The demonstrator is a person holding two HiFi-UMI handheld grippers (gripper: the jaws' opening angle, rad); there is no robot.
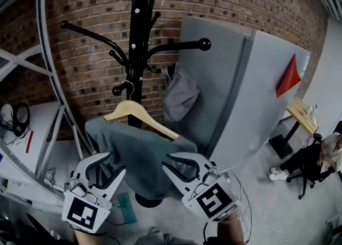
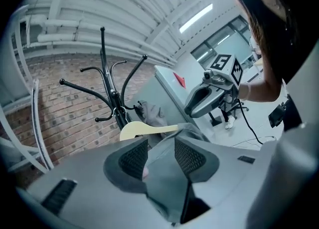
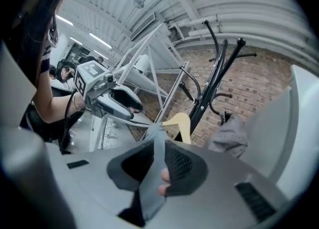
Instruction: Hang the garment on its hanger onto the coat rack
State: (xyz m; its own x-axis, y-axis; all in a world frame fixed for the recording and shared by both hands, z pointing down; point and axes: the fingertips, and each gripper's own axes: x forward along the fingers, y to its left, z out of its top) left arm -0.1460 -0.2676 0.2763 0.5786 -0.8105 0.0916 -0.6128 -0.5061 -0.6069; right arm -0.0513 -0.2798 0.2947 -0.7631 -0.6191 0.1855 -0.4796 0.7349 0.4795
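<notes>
A black coat rack [image 1: 140, 36] stands before a brick wall. A wooden hanger [image 1: 141, 115] carries a grey-green garment [image 1: 141, 158]; its hook [image 1: 127, 86] sits by the ball end of a low rack arm, and I cannot tell whether it rests on the arm. My left gripper [image 1: 109, 164] is shut on the garment's left side, the cloth filling its jaws [image 2: 160, 155]. On the garment's right side my right gripper [image 1: 173, 165] is shut on a fold of cloth [image 3: 154, 173]. Each gripper view shows the hanger [image 2: 144, 129] [image 3: 180, 123] ahead, with the rack behind it.
Another grey garment [image 1: 180, 97] hangs on the rack's right side. A tall grey cabinet [image 1: 240, 94] with a red flag [image 1: 288, 76] stands right of the rack. A white metal frame [image 1: 48, 78] and a table [image 1: 37, 132] are at left. A seated person [image 1: 315, 158] is at far right.
</notes>
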